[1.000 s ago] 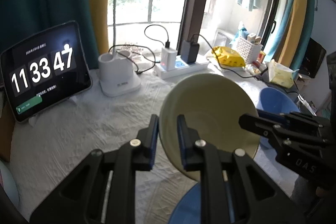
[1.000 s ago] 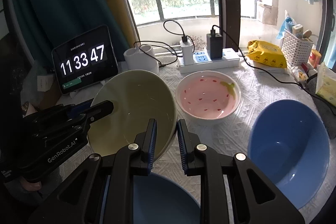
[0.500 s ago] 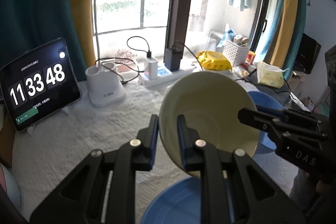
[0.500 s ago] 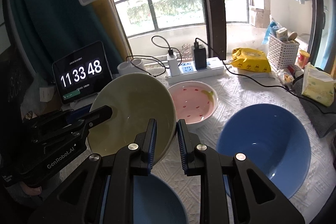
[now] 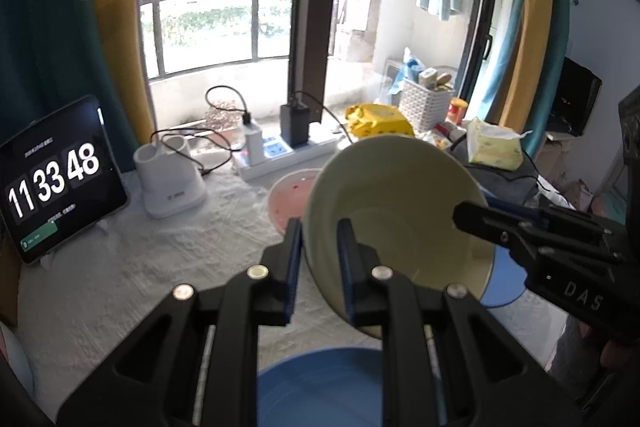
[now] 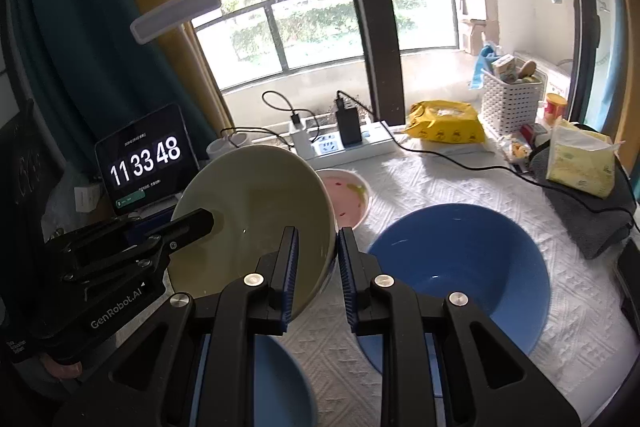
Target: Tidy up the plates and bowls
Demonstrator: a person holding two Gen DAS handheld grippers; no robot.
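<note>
1. I have the pale yellow bowl lifted clear of the counter, tilted so that its opening faces back toward me.
2. My left gripper is clamped on the bowl's left rim: one pad sits outside the wall and the other inside.
3. My right gripper pinches the opposite rim in the same way, with the wall between its blue-lined pads.
4. In the left wrist view the right gripper's fingers reach in over the bowl's far edge.
5. Under the yellow bowl, at the counter's near edge, lies a dark blue bowl, partly hidden by my gripper bodies.
6. A large blue bowl rests on the white cloth toward the counter's right side, just beside the held bowl.
7. A pink bowl with red specks sits behind the yellow one, nearer the counter's back edge.
8. Along the back edge stand a power strip with plugged chargers, a white lamp base and a tablet clock at the back left corner.
</note>
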